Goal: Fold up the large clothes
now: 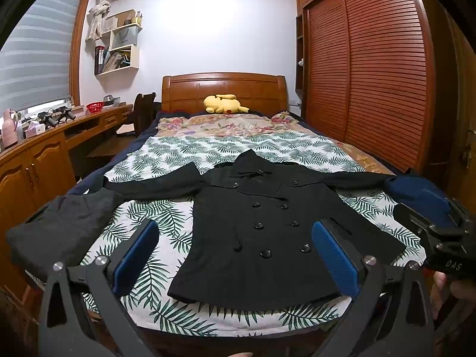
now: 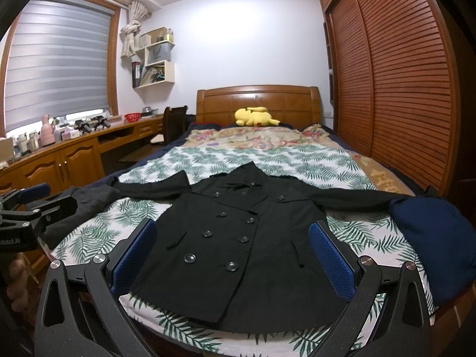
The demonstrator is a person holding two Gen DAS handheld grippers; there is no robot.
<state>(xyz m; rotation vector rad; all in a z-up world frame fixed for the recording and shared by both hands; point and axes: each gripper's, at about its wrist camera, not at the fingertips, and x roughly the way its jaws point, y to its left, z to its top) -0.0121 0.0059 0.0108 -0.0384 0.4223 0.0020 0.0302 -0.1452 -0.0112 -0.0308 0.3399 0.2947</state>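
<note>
A black double-breasted coat (image 1: 261,232) lies flat, face up, on the leaf-print bed cover (image 1: 166,154), sleeves spread to both sides; it also shows in the right wrist view (image 2: 238,244). My left gripper (image 1: 235,235) is open and empty, hovering above the coat's hem at the foot of the bed. My right gripper (image 2: 233,236) is open and empty, also above the coat's lower part. The right gripper's body (image 1: 440,238) shows at the right of the left wrist view. The left gripper's body (image 2: 26,208) shows at the left of the right wrist view.
A folded dark grey garment (image 1: 59,226) lies at the bed's left edge, a folded navy garment (image 2: 434,238) at its right edge. A yellow plush toy (image 1: 224,103) sits by the headboard. A wooden desk (image 1: 44,148) runs along the left, a slatted wardrobe (image 1: 372,74) along the right.
</note>
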